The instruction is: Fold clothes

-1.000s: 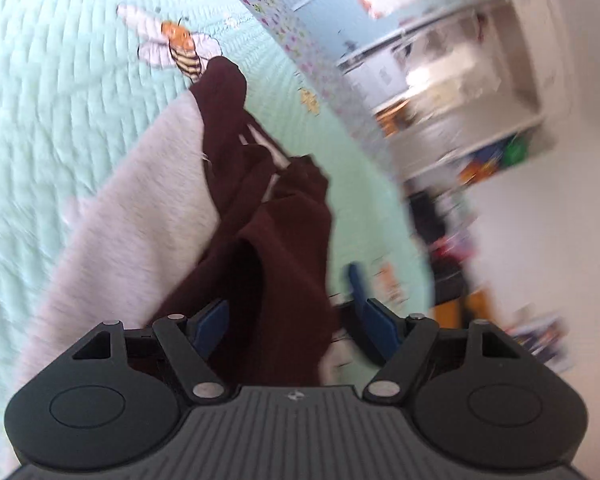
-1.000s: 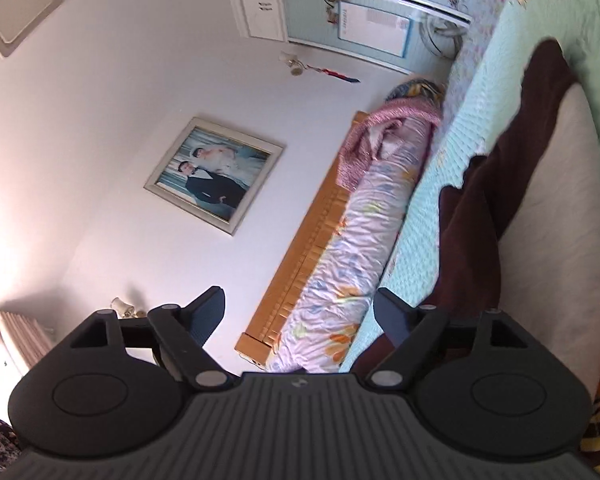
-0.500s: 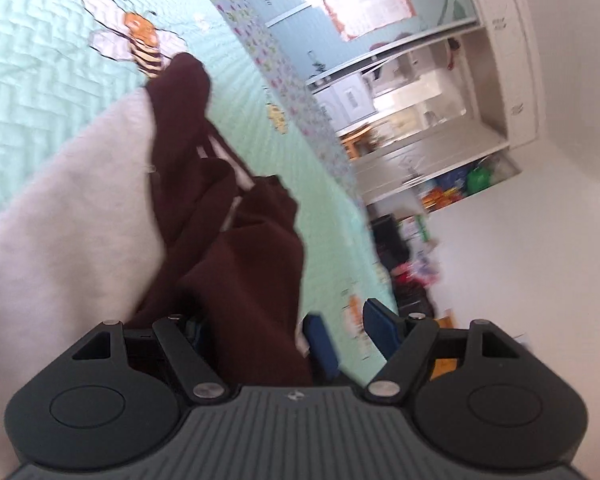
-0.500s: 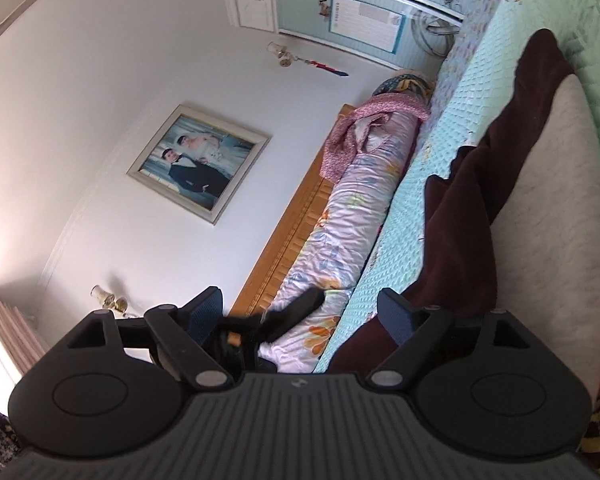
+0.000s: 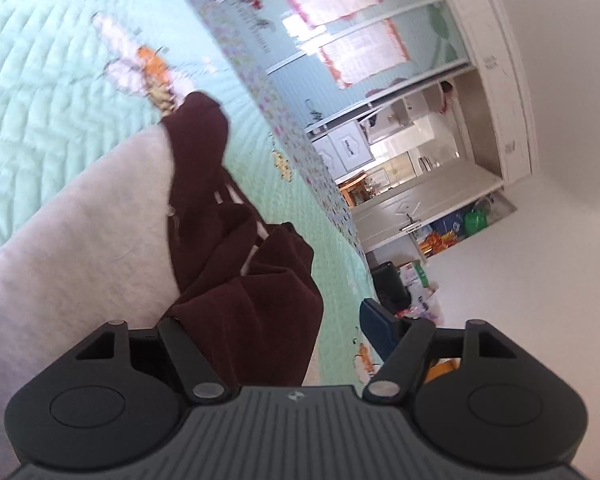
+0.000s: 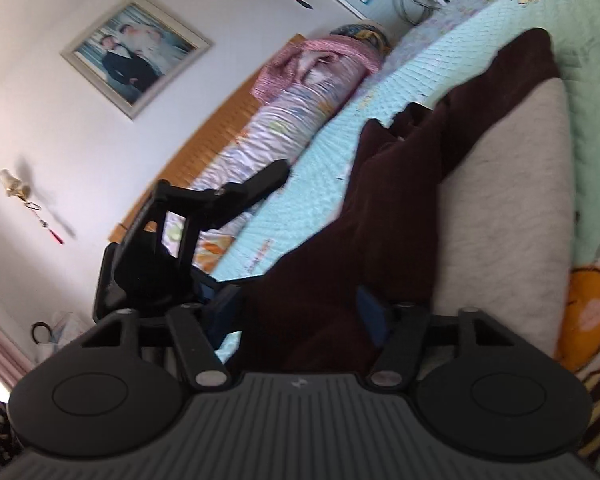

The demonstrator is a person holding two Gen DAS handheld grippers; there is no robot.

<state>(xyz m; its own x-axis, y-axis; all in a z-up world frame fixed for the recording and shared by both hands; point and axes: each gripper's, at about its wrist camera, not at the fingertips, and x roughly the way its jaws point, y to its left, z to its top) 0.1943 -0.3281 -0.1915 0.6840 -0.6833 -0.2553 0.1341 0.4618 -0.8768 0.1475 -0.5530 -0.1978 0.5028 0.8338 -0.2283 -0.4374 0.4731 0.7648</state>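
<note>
A maroon garment [image 5: 236, 264] lies bunched on a pale grey cloth [image 5: 80, 240] on the mint quilted bed [image 5: 40, 60]. My left gripper [image 5: 276, 332] has maroon fabric draped between its jaws, which are closing. Its right pad [image 5: 376, 328] stands clear of the cloth, and its left finger is hidden under the fabric. In the right wrist view my right gripper [image 6: 300, 316] is also closing, with the maroon garment [image 6: 400, 184] filling the gap between its blue pads [image 6: 370, 316]. The left gripper's black body [image 6: 156, 248] sits just to its left.
A rolled floral duvet [image 6: 284, 120] lies along the wooden headboard [image 6: 204, 148] at the bed's far side. A framed photo [image 6: 136, 52] hangs on the wall. Beyond the bed's edge are a sliding wardrobe [image 5: 352, 52] and an open doorway [image 5: 428, 184] with clutter on the floor.
The right gripper's jaws have narrowed and maroon cloth now fills the gap. The left gripper has come into the right wrist view. The left gripper's jaws have drawn slightly closer over the fabric.
</note>
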